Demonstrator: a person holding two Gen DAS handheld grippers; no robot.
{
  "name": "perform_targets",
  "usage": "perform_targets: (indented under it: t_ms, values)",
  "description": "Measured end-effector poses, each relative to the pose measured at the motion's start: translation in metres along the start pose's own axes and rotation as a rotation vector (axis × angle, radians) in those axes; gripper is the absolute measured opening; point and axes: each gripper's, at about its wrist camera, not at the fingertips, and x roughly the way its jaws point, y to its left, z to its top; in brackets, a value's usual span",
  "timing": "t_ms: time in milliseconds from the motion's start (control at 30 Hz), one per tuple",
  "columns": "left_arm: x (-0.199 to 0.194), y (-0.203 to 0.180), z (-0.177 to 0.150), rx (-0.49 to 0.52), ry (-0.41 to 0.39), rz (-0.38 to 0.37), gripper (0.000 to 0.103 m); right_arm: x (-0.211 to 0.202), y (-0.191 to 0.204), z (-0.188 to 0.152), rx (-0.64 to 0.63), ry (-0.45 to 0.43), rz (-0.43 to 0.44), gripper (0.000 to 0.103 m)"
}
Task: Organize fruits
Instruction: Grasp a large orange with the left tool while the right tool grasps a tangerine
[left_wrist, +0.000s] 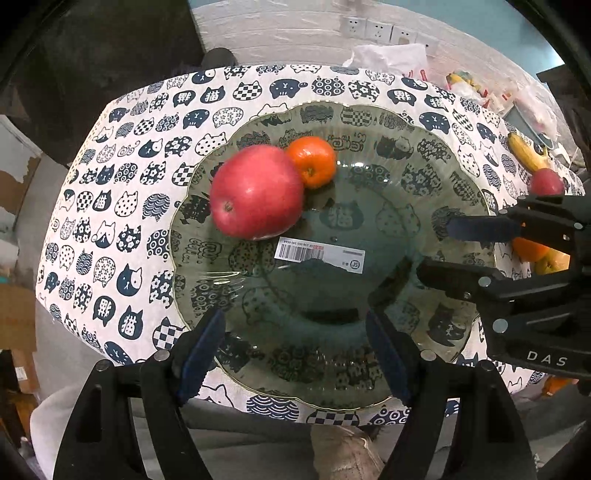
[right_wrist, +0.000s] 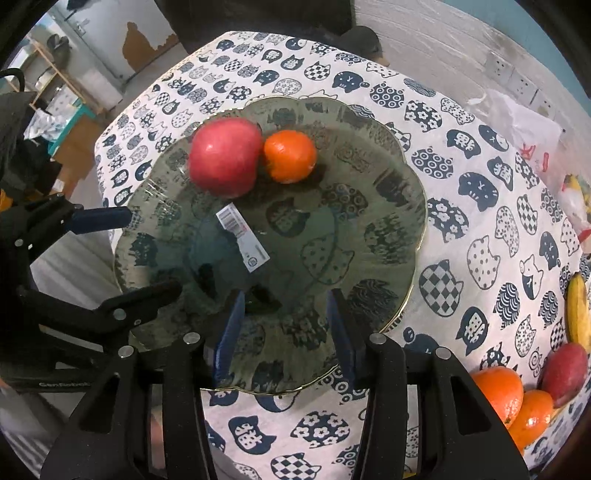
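- Left wrist view first: I have the left tongs (left_wrist: 295, 354) spread wide and empty over the near rim of the glass plate (left_wrist: 436, 155), pointing steeply down.
- On that plate sit a red apple (left_wrist: 256, 192) and an orange (left_wrist: 313, 160), touching each other at the far left side of the plate, beyond the barcode sticker (left_wrist: 319, 254) stuck at its middle.
- Right tongs (right_wrist: 286, 332) hang over the near part of the same plate with a narrower gap and nothing between the pads, so I read them as empty too.
- I judge we are between placements: two fruits are in, and the rest wait off to the right of the plate.
- That pile, seen from the right wrist view, holds a banana (right_wrist: 578, 314), a second apple (right_wrist: 565, 373) and two more oranges (right_wrist: 498, 393), well apart from the plate on the cat-print cloth over the bench (right_wrist: 461, 221).
- Next move, as I see it, calls for swinging the right tongs over to that pile, opening them further for a round fruit, and leaving room beside the pair already set down.
- Hard to read: the pile is cut off at the picture's edge and bent by the lens, so I cannot count it for sure.
- Clutter past the far right of the plate, against the wall, is too blurred to name.
- Glass plate shows the cloth pattern through it, so its depth is hard to judge.
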Motion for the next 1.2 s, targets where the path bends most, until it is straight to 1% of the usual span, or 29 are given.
perform_targets:
  t_ms: [67, 200, 267, 333, 567, 767, 867, 967, 1200]
  values:
    - [-0.001, 0.0, 0.0, -0.002, -0.002, -0.001, 0.08, -0.003, -0.001, 0.0, 0.009, -0.008, 0.007, 0.046]
    - [-0.005, -0.003, 0.003, -0.003, -0.013, -0.007, 0.08, -0.022, -0.005, -0.003, 0.034, -0.046, -0.001, 0.053]
    - [-0.006, -0.006, 0.006, -0.005, -0.015, -0.011, 0.08, -0.033, -0.01, -0.005, 0.054, -0.068, -0.008, 0.062]
    - [-0.01, -0.013, 0.01, -0.003, -0.02, -0.025, 0.08, -0.046, -0.017, -0.01, 0.075, -0.081, -0.039, 0.064]
    - [-0.03, -0.049, 0.02, 0.047, -0.055, -0.069, 0.08, -0.085, -0.053, -0.034, 0.181, -0.115, -0.1, 0.066]
    - [-0.042, -0.089, 0.026, 0.122, -0.069, -0.097, 0.08, -0.113, -0.09, -0.062, 0.282, -0.127, -0.155, 0.068]
    - [-0.044, -0.106, 0.028, 0.15, -0.063, -0.103, 0.08, -0.124, -0.107, -0.081, 0.334, -0.12, -0.191, 0.068]
    - [-0.042, -0.122, 0.031, 0.164, -0.046, -0.128, 0.08, -0.132, -0.122, -0.096, 0.376, -0.114, -0.213, 0.068]
    - [-0.038, -0.154, 0.04, 0.191, -0.022, -0.148, 0.08, -0.139, -0.156, -0.132, 0.467, -0.093, -0.261, 0.068]
